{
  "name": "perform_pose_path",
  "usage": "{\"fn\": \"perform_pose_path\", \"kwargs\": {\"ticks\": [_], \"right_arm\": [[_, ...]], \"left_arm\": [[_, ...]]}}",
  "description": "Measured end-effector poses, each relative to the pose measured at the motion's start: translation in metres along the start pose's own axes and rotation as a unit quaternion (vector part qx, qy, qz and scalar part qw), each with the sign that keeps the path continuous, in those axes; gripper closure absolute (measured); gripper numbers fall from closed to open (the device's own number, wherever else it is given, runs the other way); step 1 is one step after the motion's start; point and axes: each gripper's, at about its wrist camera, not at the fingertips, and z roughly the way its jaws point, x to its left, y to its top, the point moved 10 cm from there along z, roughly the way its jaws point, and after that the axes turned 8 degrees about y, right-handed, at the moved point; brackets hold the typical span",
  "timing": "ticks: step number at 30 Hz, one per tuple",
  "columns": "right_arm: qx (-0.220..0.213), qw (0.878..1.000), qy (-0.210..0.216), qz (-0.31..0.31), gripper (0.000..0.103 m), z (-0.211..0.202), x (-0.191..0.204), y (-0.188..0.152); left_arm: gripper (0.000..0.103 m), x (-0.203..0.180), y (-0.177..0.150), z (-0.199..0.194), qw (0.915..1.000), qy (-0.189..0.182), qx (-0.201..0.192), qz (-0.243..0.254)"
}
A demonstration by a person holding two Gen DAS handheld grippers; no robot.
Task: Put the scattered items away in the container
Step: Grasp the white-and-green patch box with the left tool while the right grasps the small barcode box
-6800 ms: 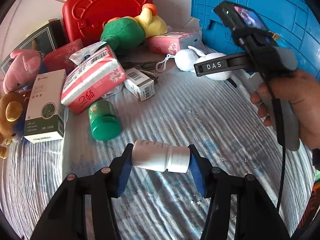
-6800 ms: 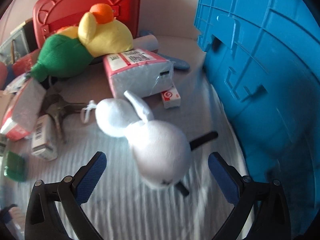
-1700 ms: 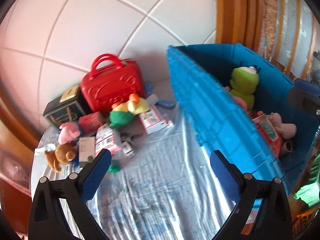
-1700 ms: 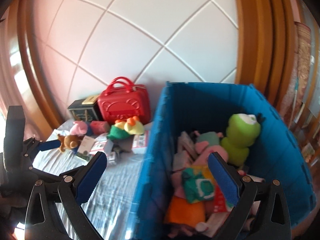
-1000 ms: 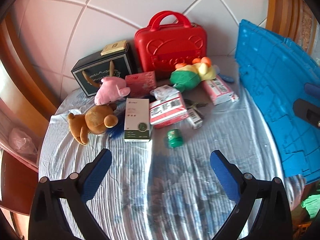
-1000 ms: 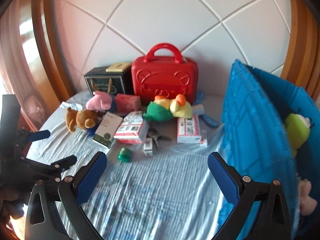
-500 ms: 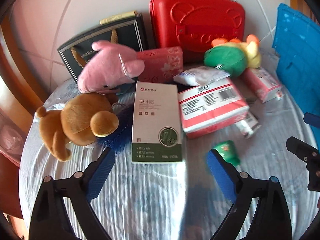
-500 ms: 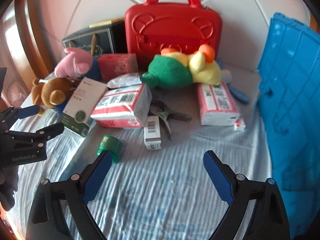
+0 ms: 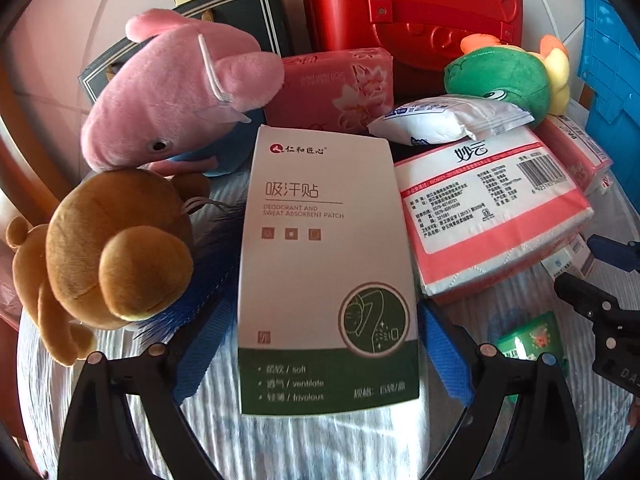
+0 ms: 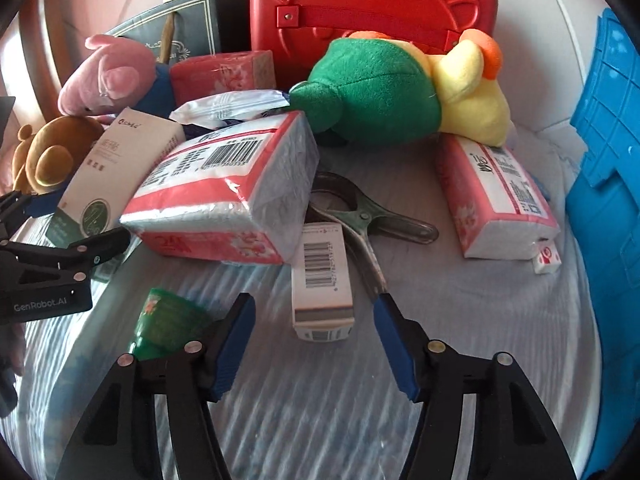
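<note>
My left gripper (image 9: 320, 344) is open, its blue pads on either side of the near end of a white and green patch box (image 9: 326, 272); I cannot tell whether they touch it. My right gripper (image 10: 316, 336) is open around the near end of a small white barcode box (image 10: 322, 280), with a gap on both sides. A green jar (image 10: 168, 324) lies by the right gripper's left finger and also shows in the left wrist view (image 9: 532, 340). The blue container (image 10: 608, 184) stands at the right.
A pink tissue pack (image 10: 228, 196), a second tissue pack (image 10: 496, 196), a metal clamp (image 10: 368, 216), a green and yellow plush (image 10: 400, 88), a pink plush (image 9: 176, 88), a brown bear (image 9: 108, 248), a red case (image 10: 372, 4) and a dark box (image 9: 240, 12) crowd the striped cloth.
Both grippers have come down from above the container to the table. The left has closed in on the patch box, the right on the barcode box; both jaws have narrowed.
</note>
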Motion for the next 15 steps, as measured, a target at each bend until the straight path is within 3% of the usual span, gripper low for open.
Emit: {"fn": "perform_pose_path", "kwargs": {"ticks": [7,8,15], "right_arm": [[0.016,1.0,0.009,0.009,0.063,0.022,-0.002,0.008],[0.019,1.0,0.008,0.015,0.073,0.024,-0.005,0.007],[0.021,1.0,0.016,0.011,0.074,0.014,-0.003,0.001]], "left_arm": [[0.026,-0.003,0.003,0.007,1.0,-0.002,0.002,-0.002],[0.027,-0.003,0.004,0.004,1.0,-0.002,-0.001,-0.004],[0.028,-0.002,0.002,-0.012,0.9999,0.0,-0.014,-0.007]]}}
